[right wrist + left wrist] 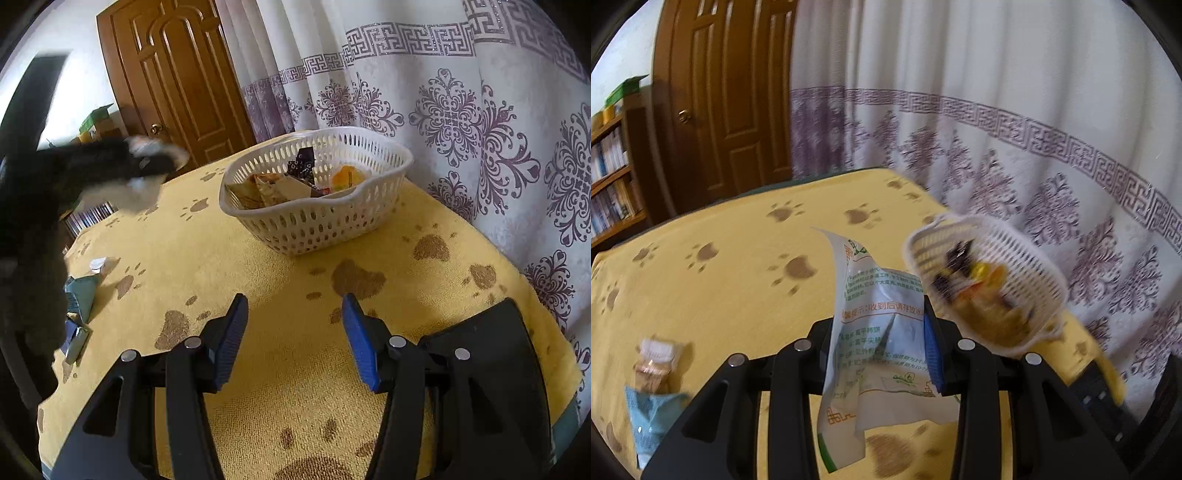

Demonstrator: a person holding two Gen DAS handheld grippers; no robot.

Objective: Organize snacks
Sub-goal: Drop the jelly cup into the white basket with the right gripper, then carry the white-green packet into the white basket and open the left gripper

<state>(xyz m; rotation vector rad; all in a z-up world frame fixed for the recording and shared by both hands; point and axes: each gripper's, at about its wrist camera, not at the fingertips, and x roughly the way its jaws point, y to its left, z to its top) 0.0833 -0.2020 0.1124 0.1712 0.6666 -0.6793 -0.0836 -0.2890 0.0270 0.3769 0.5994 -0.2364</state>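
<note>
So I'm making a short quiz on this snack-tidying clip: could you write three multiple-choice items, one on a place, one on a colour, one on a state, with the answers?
1. Where does the white basket stand?
A. on the floor
B. on the yellow tablecloth by the curtain
C. on a bookshelf

2. What colour are the pads of the right gripper?
A. blue
B. red
C. green

3. What is the left gripper doing?
A. open and empty
B. shut on a white printed snack packet
C. shut on the basket's rim

Answers:
1 B: the right wrist view shows it on the paw-print cloth next to the curtain.
2 A: both pads show blue there.
3 B: the left wrist view shows the packet clamped between its fingers.
</note>
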